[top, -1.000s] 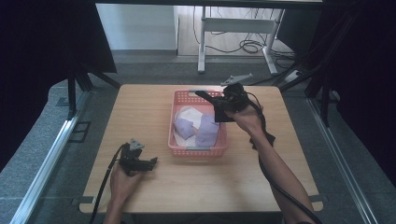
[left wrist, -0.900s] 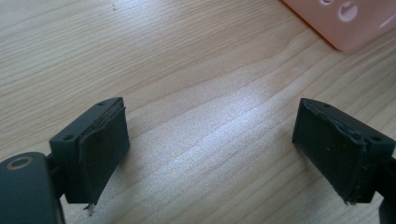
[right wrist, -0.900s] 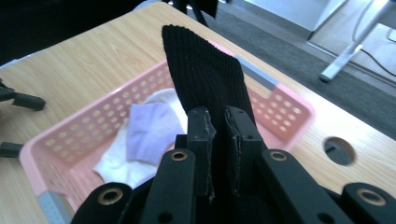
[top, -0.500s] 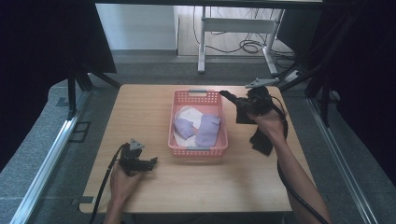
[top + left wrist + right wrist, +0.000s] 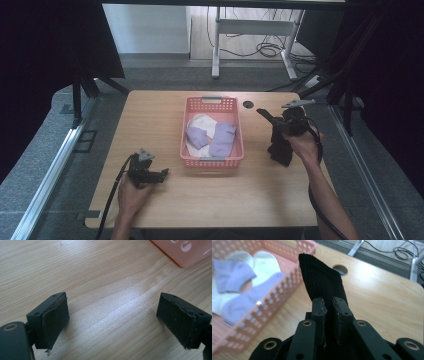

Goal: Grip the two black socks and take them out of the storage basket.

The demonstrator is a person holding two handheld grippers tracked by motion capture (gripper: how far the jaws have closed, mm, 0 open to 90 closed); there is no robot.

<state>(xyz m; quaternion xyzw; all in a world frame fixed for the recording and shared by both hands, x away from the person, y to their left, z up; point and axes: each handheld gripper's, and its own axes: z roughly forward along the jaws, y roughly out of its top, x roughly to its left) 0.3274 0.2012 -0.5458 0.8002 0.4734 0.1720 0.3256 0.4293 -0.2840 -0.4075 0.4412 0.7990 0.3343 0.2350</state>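
A black sock (image 5: pixel 322 277) is pinched between the jaws of my right gripper (image 5: pixel 329 303), which is shut on it. In the high view that gripper (image 5: pixel 270 119) hangs over the table to the right of the pink basket (image 5: pixel 212 102), and the black sock (image 5: pixel 280 147) droops below the hand. The basket holds purple socks (image 5: pixel 222 139) and a white sock (image 5: pixel 202 122). My left gripper (image 5: pixel 115 317) stands open just above bare wood, nothing between its jaws. It rests near the table's front left (image 5: pixel 162 174).
The wooden table (image 5: pixel 150 115) has a round cable hole (image 5: pixel 248 104) behind the right hand. A corner of the basket (image 5: pixel 185 252) shows at the top right of the left gripper view. A desk frame and cables (image 5: pixel 260 47) stand on the floor beyond the table.
My right gripper has carried the black sock out from above the basket to the right and a little lower. The left gripper has stayed put.
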